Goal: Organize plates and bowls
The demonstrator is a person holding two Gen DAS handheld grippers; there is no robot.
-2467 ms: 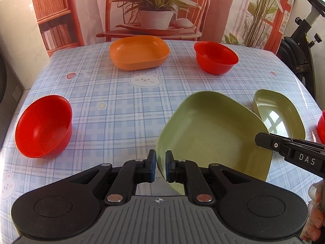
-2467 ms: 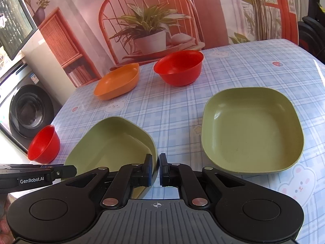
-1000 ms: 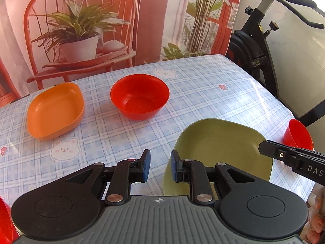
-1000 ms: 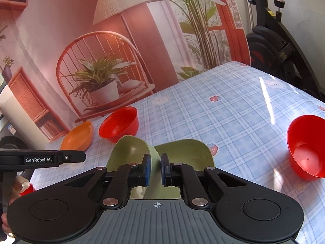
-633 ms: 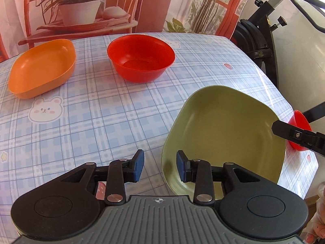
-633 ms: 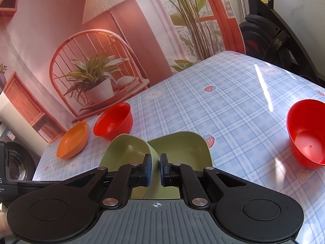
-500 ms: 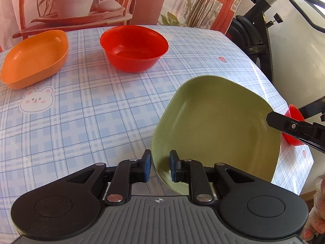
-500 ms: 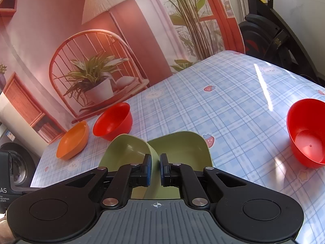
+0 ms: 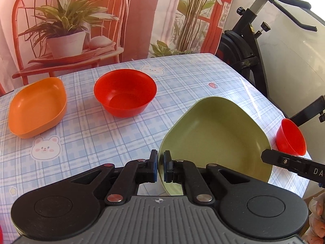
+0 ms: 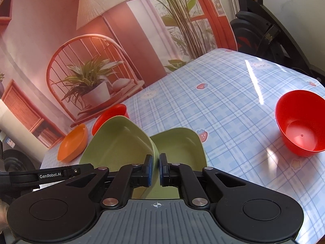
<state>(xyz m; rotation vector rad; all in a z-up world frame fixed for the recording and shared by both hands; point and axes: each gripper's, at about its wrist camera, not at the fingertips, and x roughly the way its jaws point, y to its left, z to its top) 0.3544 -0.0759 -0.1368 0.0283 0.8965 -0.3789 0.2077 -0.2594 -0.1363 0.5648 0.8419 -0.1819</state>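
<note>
A: What is held by the left gripper (image 9: 160, 166)?

B: The near rim of a green plate (image 9: 219, 136) is clamped between its jaws, which have just been closing on it. The plate is seen tilted, lifted off the checked surface (image 9: 182, 75) near the right edge.

A: And the right gripper (image 10: 156, 169)?

B: Its jaws are pressed together on the rim of the same green plate, seen in the right wrist view raised and tipped up at the left. A second green plate (image 10: 182, 144) is seen lying on the surface directly beyond it, partly hidden by the gripper body.

A: What else is laid out around them?

B: An orange dish (image 9: 36, 107) is placed toward the far left corner, with a red bowl (image 9: 125, 92) just beside it toward the middle of the far edge. A second red bowl (image 10: 300, 122) is set alone near the right edge, well apart from the plates. Behind the far edge a printed backdrop (image 9: 67, 20) of a chair and potted plant is hung, and an exercise bike (image 9: 249, 40) is parked past the right corner.

A: Is anything in the way?

B: The bare stretch between the second green plate and the lone red bowl is left unoccupied.
</note>
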